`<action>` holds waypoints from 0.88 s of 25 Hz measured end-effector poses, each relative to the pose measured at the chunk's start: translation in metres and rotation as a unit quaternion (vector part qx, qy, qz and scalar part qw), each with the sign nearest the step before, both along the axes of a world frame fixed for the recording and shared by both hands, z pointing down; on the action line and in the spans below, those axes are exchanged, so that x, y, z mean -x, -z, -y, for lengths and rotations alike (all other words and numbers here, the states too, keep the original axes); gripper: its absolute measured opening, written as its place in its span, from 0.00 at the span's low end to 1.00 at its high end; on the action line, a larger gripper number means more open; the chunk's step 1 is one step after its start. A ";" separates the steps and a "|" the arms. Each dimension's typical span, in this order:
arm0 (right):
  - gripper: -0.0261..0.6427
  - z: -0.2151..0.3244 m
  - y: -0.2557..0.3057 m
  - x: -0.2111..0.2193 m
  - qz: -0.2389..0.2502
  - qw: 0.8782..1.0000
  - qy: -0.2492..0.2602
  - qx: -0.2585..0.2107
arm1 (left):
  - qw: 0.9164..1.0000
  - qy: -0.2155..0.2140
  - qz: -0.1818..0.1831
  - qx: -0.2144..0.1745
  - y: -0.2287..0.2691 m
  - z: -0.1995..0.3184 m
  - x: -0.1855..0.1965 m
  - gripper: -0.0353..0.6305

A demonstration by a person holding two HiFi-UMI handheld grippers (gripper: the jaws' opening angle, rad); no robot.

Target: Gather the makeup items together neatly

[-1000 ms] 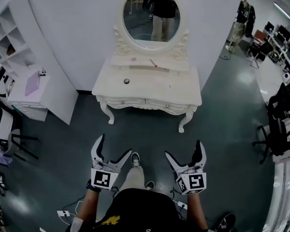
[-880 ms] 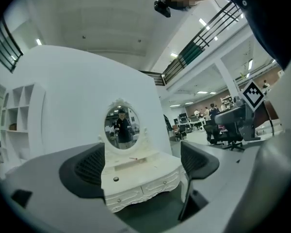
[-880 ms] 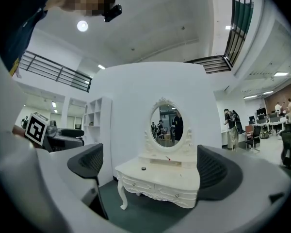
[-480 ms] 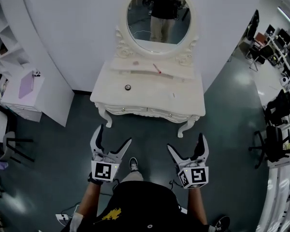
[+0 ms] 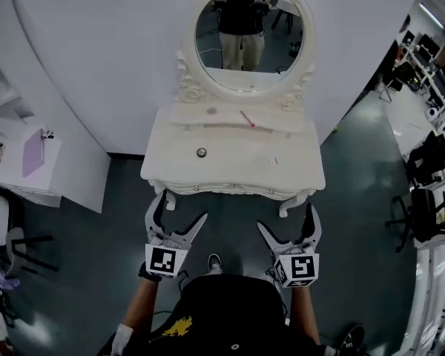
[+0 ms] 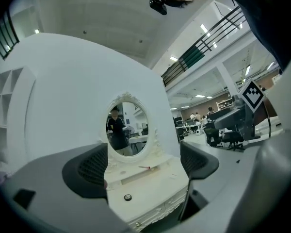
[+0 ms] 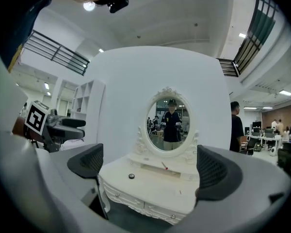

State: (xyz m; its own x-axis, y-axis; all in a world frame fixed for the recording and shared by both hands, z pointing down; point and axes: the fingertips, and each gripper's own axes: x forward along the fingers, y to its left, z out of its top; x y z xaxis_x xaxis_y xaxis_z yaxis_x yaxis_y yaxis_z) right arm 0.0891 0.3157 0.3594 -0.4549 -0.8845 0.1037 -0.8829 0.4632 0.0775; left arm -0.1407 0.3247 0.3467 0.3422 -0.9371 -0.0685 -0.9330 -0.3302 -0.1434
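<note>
Makeup items lie well apart on the white carved dressing-table worktop point(image 5: 230, 170).

Head view: the pale sliver point(image 5: 275, 161) looks easily missed against the white, and the thin red-tipped stick point(image 5: 247, 119) on the raised back ledge point(image 5: 208, 113) might roll if nudged. I count one of each, plus one small dark round pot point(image 5: 201, 152). The left claw point(image 5: 180, 206) and right claw point(image 5: 285, 217) hover short of the front edge.

Left gripper view: jaws wide apart, empty.

Right gripper view: likewise.

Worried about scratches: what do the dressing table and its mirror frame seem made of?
Dressing table: likely painted wood, cream-white with a soft sheen, going by its carved edges and curved legs. Mirror frame: same cream finish, ornate scrollwork, perhaps wood or moulded resin.
</note>
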 end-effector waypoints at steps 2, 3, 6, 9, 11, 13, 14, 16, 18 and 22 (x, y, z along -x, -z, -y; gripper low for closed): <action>0.93 0.006 -0.010 0.008 -0.008 1.000 -0.013 0.009 | 1.000 -0.021 0.006 0.001 -0.009 0.019 0.002 0.76; 0.93 0.009 -0.016 0.009 -0.015 1.000 -0.019 0.017 | 0.999 -0.033 0.018 -0.003 -0.013 0.028 0.000 0.76; 0.93 0.016 -0.034 0.006 -0.031 0.998 -0.037 0.046 | 0.994 -0.075 0.083 -0.019 -0.025 0.045 -0.011 0.76; 0.93 0.034 -0.043 0.009 -0.014 0.997 -0.047 0.065 | 0.997 -0.074 0.022 0.004 -0.040 0.061 -0.013 0.76; 0.91 0.050 -0.043 0.027 0.001 0.997 -0.029 0.068 | 0.998 -0.066 -0.008 0.020 -0.048 0.075 -0.007 0.76; 0.91 0.060 -0.039 0.048 -0.018 0.998 0.004 0.055 | 0.997 -0.070 0.020 0.020 -0.050 0.086 -0.005 0.76; 0.91 0.065 -0.037 0.053 -0.038 0.998 0.018 0.040 | 0.996 -0.077 0.046 0.017 -0.051 0.090 -0.010 0.76; 0.91 0.082 -0.040 0.053 -0.069 0.997 0.035 0.024 | 0.994 -0.082 0.073 0.023 -0.053 0.101 -0.018 0.76; 0.91 0.109 -0.051 0.055 -0.060 0.996 0.044 0.050 | 0.994 -0.066 0.075 0.037 -0.056 0.117 -0.015 0.76; 0.91 0.174 -0.060 0.060 -0.059 0.993 0.079 0.061 | 0.994 -0.035 0.092 0.055 -0.063 0.162 -0.006 0.76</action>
